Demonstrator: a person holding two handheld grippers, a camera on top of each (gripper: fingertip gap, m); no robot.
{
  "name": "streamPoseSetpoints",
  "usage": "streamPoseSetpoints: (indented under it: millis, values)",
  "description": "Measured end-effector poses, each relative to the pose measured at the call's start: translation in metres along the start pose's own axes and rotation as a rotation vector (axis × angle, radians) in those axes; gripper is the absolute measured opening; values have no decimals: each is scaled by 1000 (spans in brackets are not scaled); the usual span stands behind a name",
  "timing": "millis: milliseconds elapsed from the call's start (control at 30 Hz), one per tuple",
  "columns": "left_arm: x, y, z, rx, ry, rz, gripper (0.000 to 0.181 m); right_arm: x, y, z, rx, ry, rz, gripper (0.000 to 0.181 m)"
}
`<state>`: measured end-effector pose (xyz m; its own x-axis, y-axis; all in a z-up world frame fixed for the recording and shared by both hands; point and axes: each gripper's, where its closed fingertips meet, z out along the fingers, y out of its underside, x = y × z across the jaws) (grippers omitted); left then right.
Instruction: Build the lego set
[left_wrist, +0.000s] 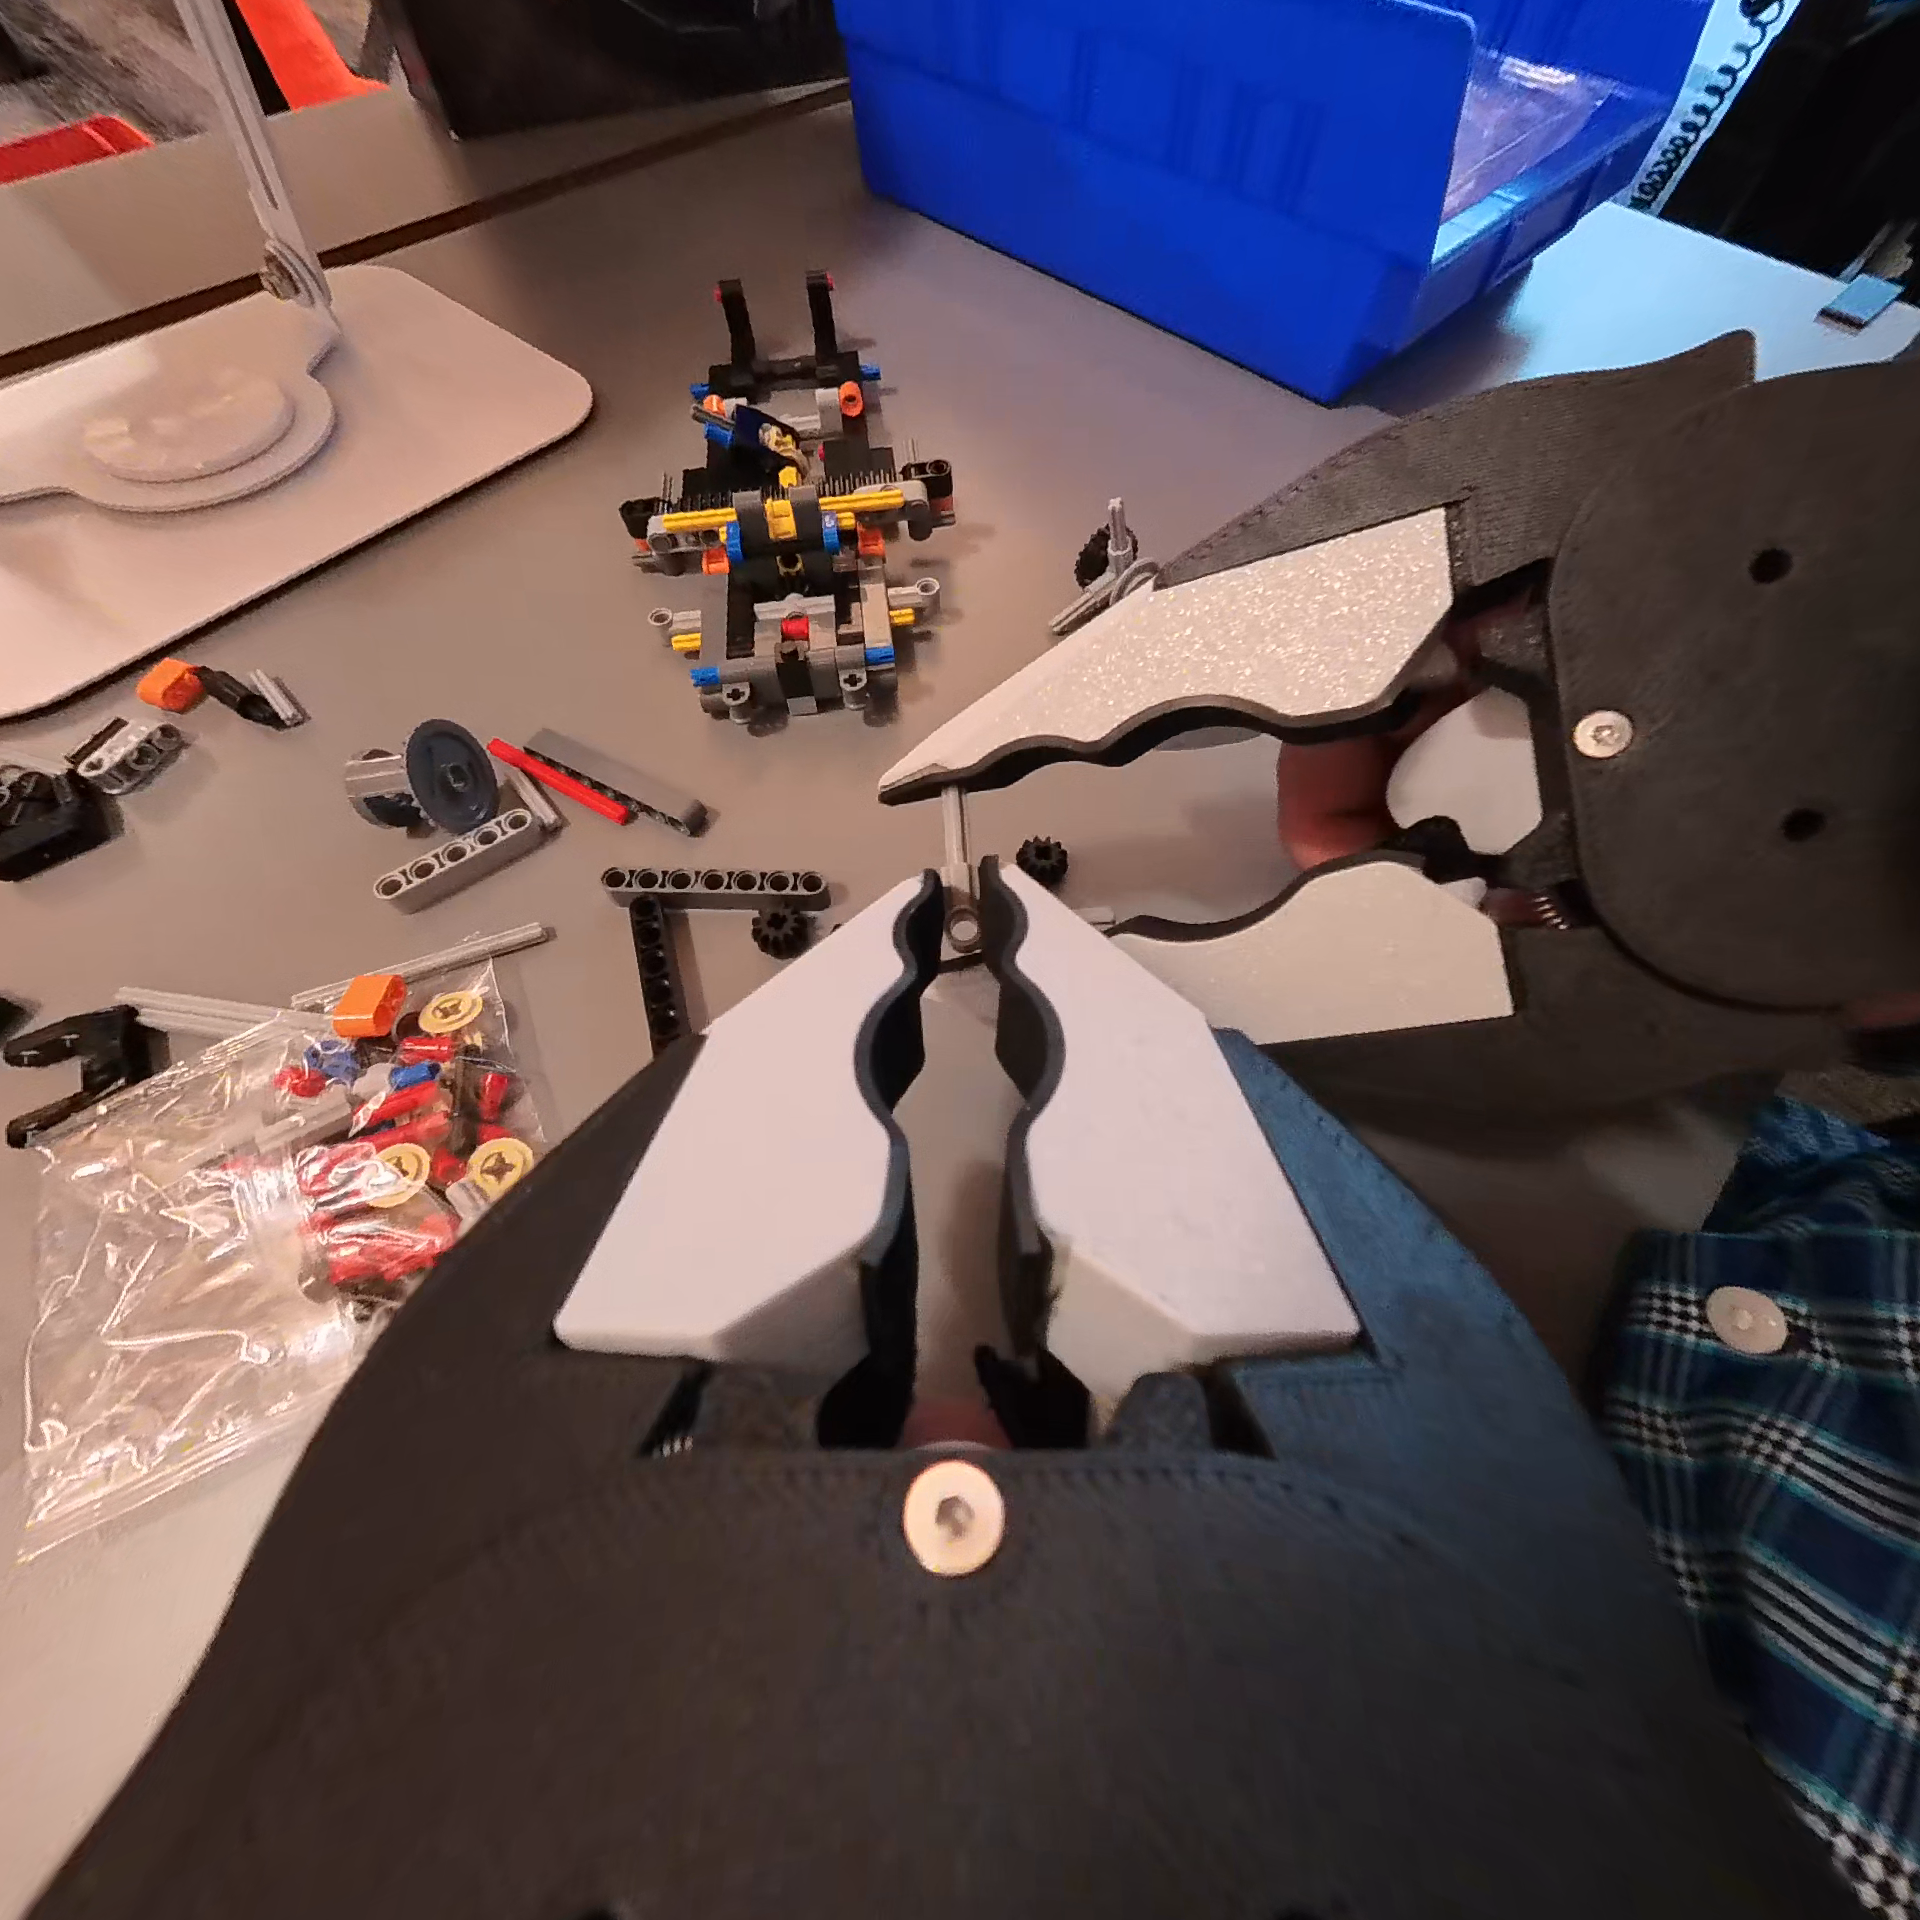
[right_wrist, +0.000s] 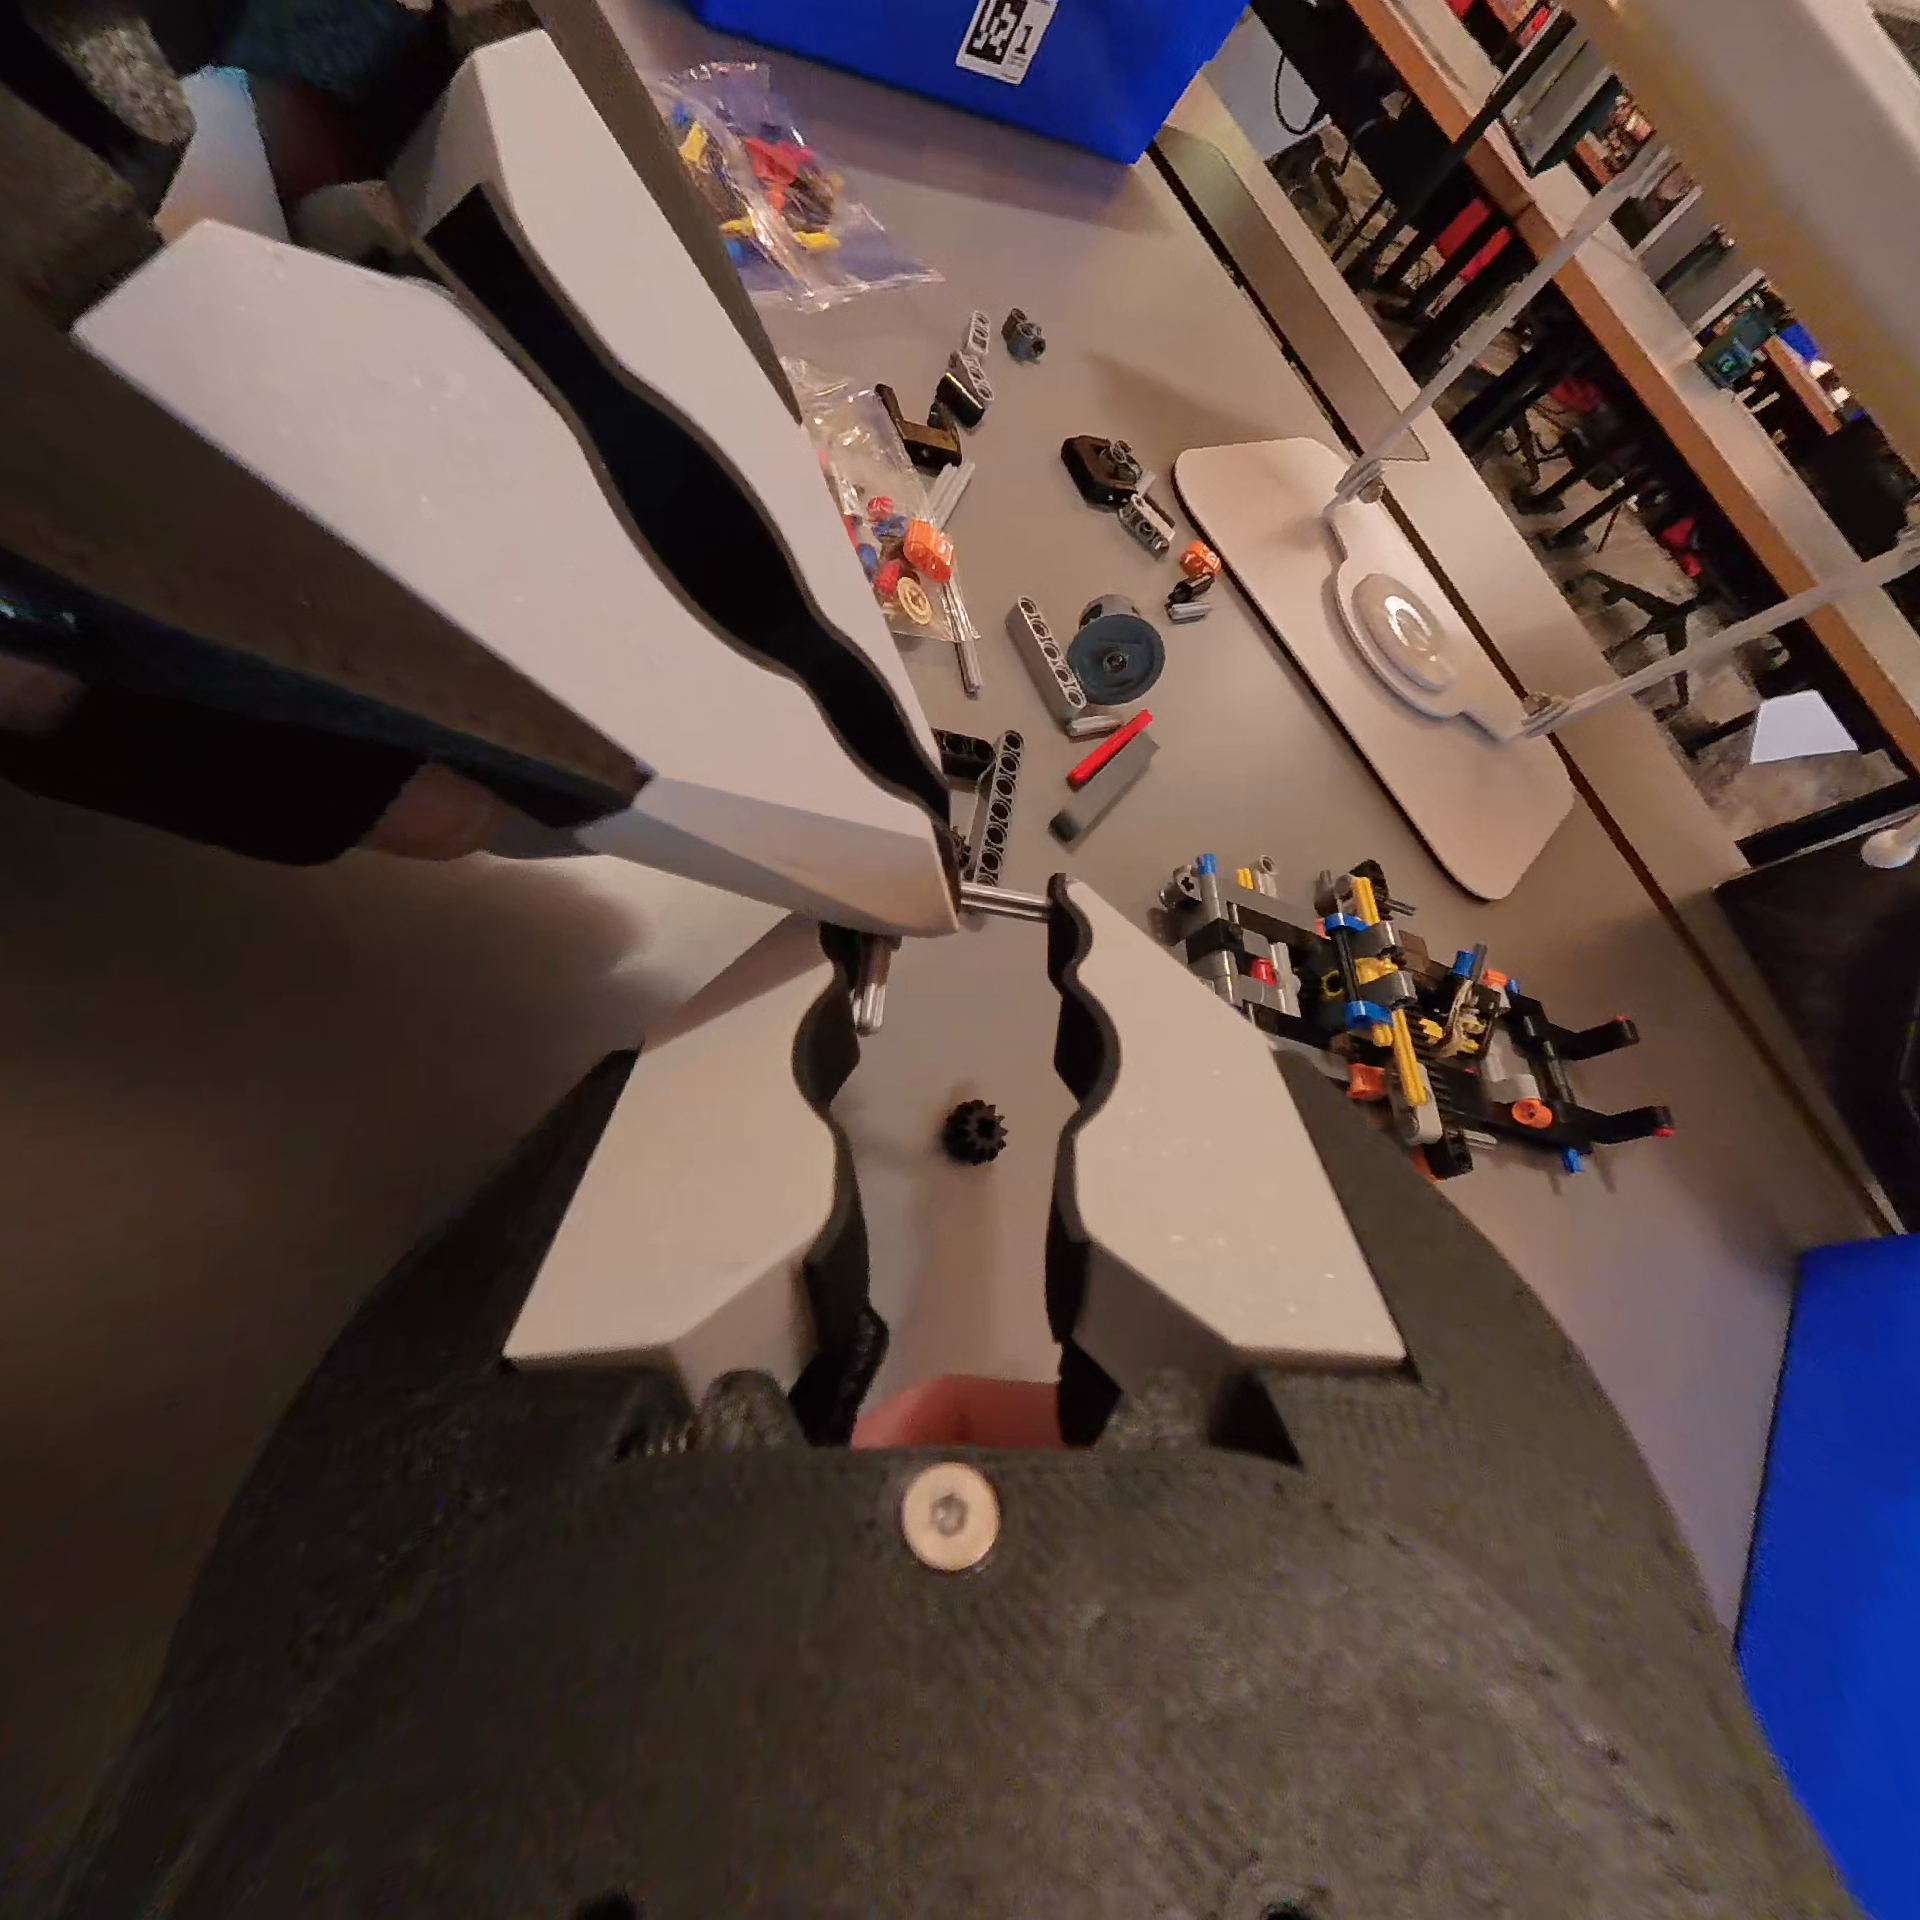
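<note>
Left tongs (left_wrist: 961, 883) pinch a grey axle piece (left_wrist: 958, 914); right tongs (right_wrist: 956, 925) spread; bag (left_wrist: 260, 1174) holds pins.

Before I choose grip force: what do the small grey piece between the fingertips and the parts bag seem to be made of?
The small grey piece, pinched by the left hand-held gripper, looks like hard moulded plastic: matte, crisp-edged. The parts bag looks like thin clear plastic film: crinkled, glossy, with the pieces showing through.
</note>
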<state>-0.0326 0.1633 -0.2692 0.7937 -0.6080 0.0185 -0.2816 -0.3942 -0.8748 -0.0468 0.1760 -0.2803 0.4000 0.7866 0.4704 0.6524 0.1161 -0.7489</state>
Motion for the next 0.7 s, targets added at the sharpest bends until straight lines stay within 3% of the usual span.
streamPoseSetpoints:
  millis: [700]
  values:
    - [1,-1,0,22,-18,0,4,-2,0,0,3,-50,-71,30]
